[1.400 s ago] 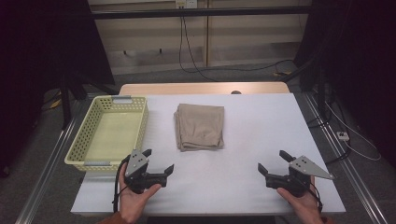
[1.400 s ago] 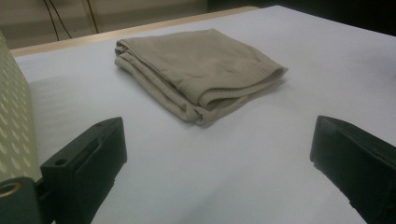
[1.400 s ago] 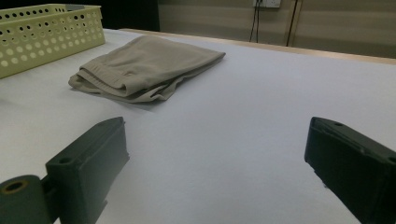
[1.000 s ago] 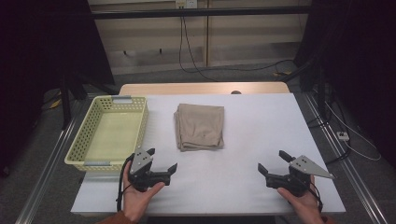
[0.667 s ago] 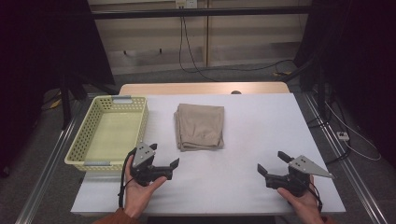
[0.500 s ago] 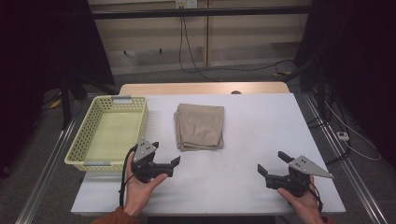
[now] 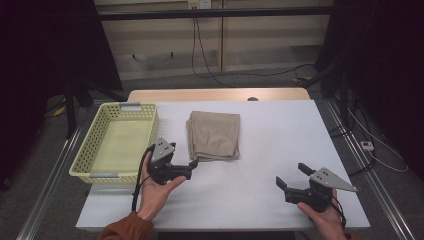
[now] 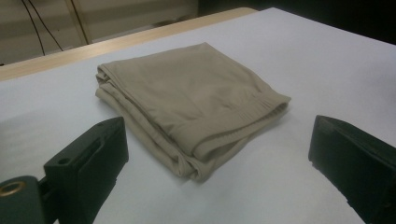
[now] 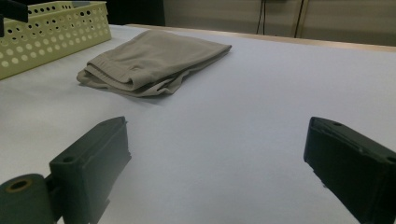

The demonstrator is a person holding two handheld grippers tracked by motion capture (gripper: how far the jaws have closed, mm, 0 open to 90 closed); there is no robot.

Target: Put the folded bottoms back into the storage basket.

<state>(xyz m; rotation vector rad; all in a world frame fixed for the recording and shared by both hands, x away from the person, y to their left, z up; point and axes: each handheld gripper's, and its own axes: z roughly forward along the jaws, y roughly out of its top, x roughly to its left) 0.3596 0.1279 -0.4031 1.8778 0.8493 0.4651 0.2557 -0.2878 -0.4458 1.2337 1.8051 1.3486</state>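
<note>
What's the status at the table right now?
Left gripper open, nearing folded cloth. Right gripper open, idle. Basket beside cloth. Nothing between.

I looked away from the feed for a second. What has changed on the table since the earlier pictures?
The left gripper has moved forward and to the right, toward the near corner of the folded beige cloth, open and not touching it. The right gripper, the cloth and the yellow basket stayed put.

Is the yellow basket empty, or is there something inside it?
Empty. In the high view the basket shows a bare floor with nothing in it; the folded cloth lies outside it on the table.
</note>
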